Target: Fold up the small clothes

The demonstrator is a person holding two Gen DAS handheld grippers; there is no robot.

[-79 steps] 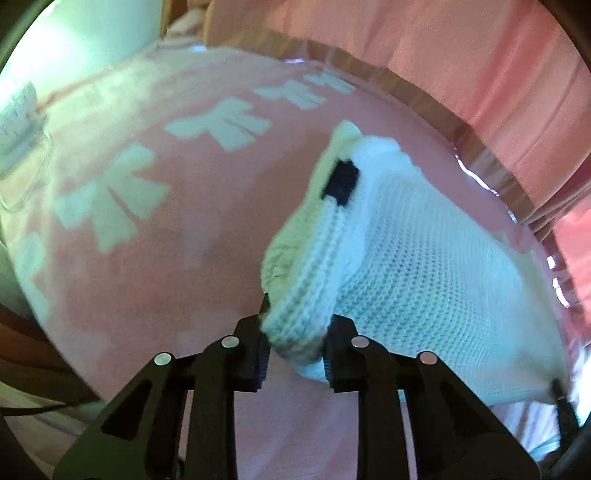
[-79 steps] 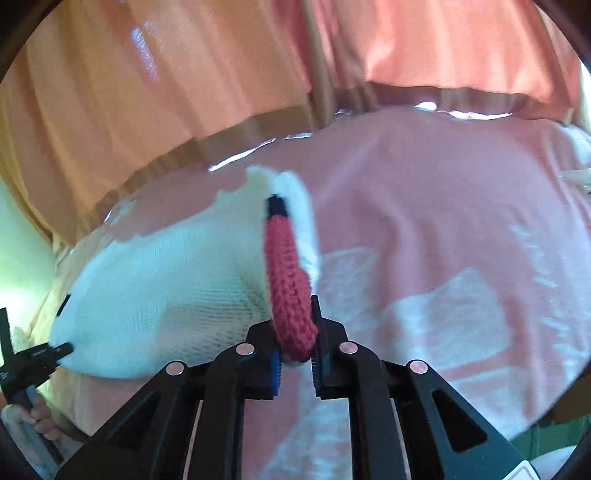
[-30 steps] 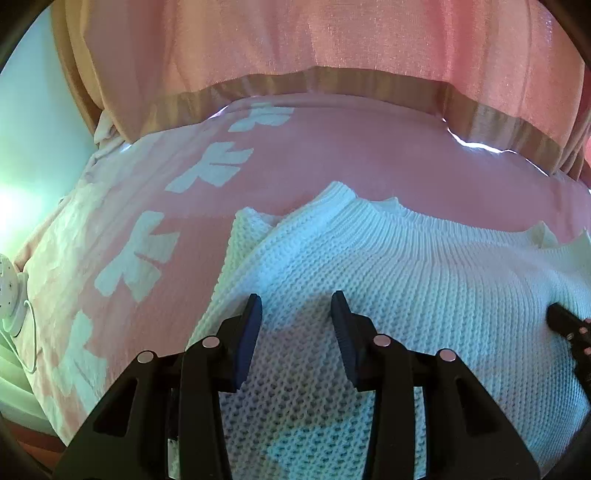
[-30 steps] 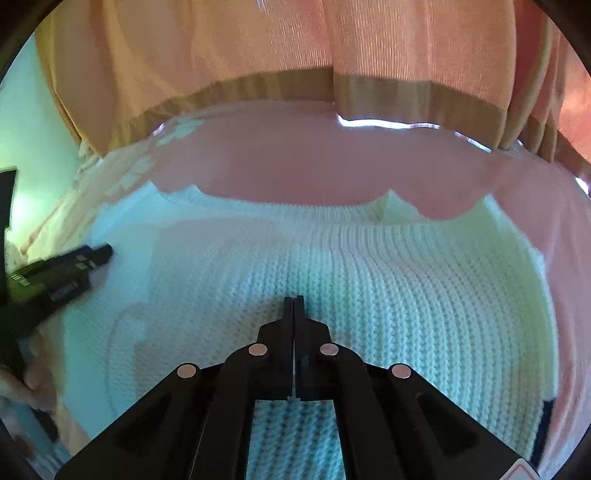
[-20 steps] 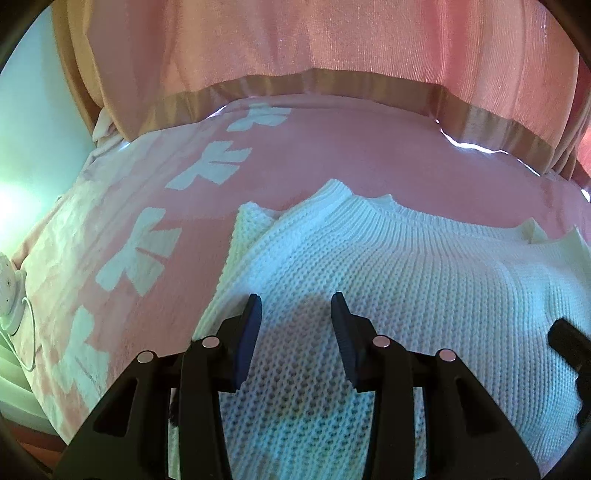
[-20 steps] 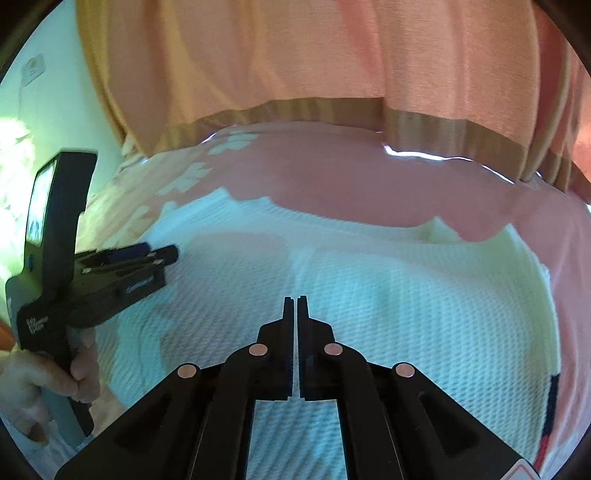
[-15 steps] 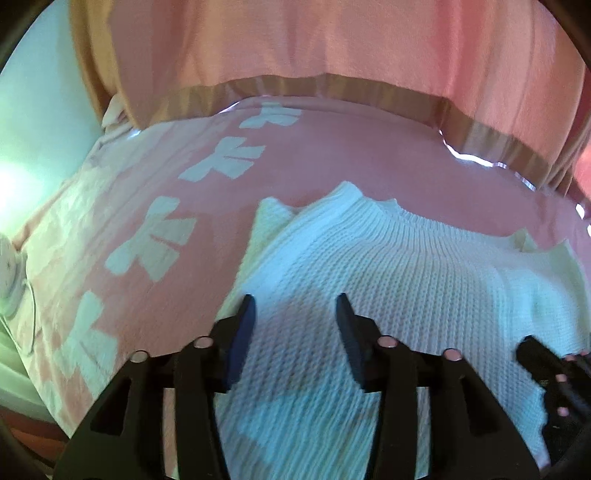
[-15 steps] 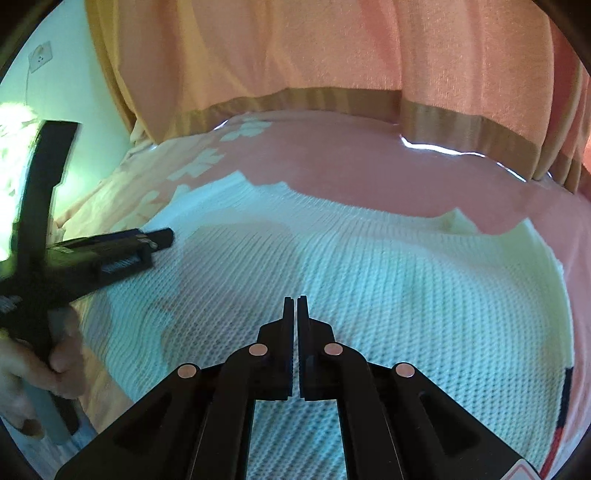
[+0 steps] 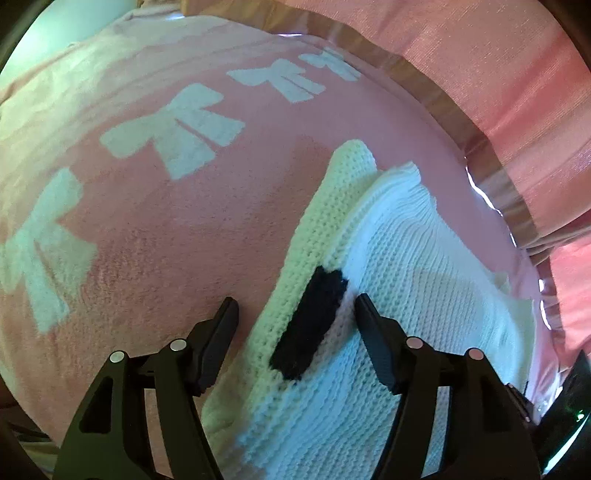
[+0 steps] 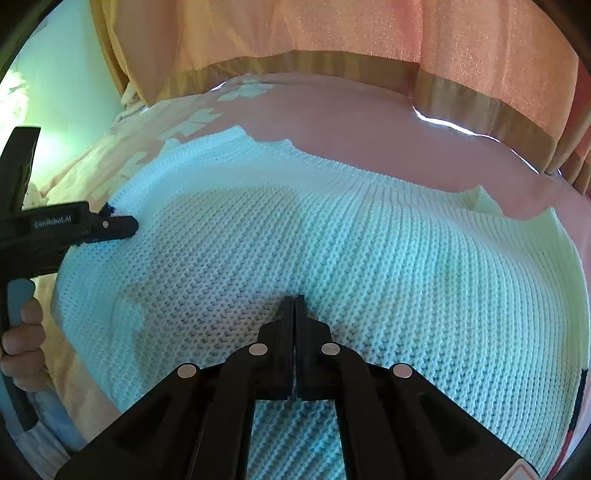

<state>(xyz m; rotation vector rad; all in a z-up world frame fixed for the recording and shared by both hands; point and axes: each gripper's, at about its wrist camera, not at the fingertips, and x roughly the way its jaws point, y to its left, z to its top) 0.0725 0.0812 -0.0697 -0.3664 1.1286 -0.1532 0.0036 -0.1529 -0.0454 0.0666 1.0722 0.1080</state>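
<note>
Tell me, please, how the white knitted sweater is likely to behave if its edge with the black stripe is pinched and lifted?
The white knitted sweater would probably hang limp, since it lies soft on the pink blanket. Its chunky, open knit probably grips well, though it might stretch. The open left tongs straddle the doubled edge by the black stripe, so both layers might rise together.

The sweater point(image 10: 332, 236) lies flat on the blanket point(image 9: 155, 229), curtain point(image 10: 332, 33) behind it, left gripper point(image 9: 295, 310) at its left edge.

sweater point(image 9: 406, 280): white knit, black patch | blanket point(image 9: 147, 221): pink, white bows
</note>
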